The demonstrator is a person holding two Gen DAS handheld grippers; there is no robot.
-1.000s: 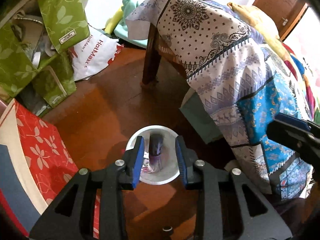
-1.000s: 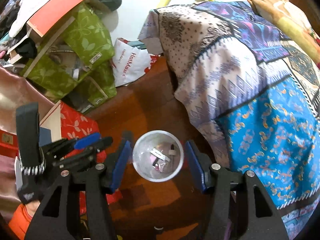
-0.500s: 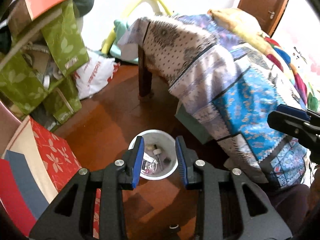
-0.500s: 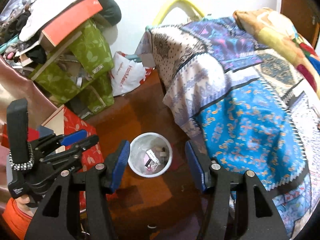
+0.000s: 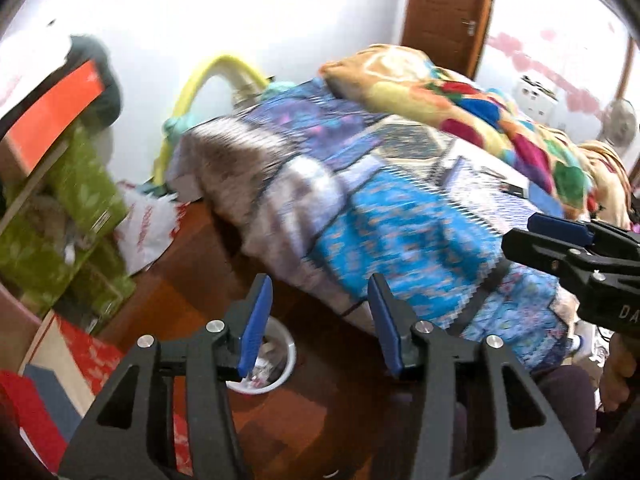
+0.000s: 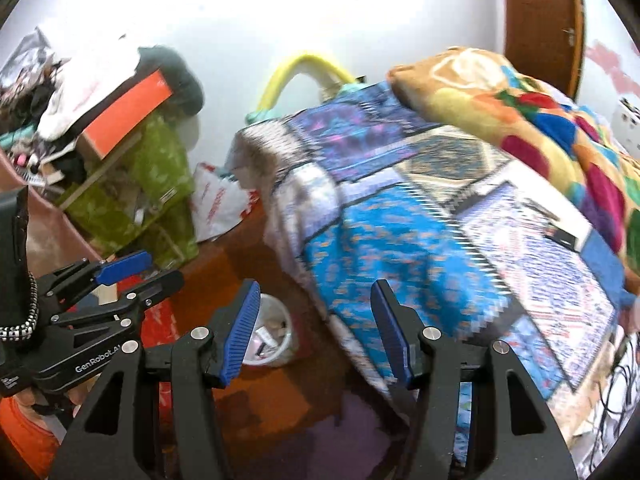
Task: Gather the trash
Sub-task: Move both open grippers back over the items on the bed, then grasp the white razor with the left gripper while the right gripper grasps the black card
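A small white bin [image 5: 276,364] with bits of trash inside stands on the wooden floor beside the bed; it also shows in the right wrist view [image 6: 274,334]. My left gripper [image 5: 318,326] is open and empty, raised well above the bin. My right gripper [image 6: 314,334] is open and empty, also high above the floor. The right gripper shows at the right edge of the left wrist view [image 5: 560,240], and the left gripper at the left of the right wrist view [image 6: 128,272]. Both views are blurred by motion.
A bed with a patchwork cover [image 5: 400,208] and a bright blanket [image 6: 520,120] fills the right. Green bags [image 5: 76,216], a white plastic bag [image 6: 220,200], an orange box [image 6: 128,112] and a red floral box [image 5: 92,356] crowd the left. A brown door [image 5: 444,12] is behind.
Both grippers have risen and tilted up from over the bin, so the bin dropped low in view and the bed top and wall appeared. The left jaws have opened wider.
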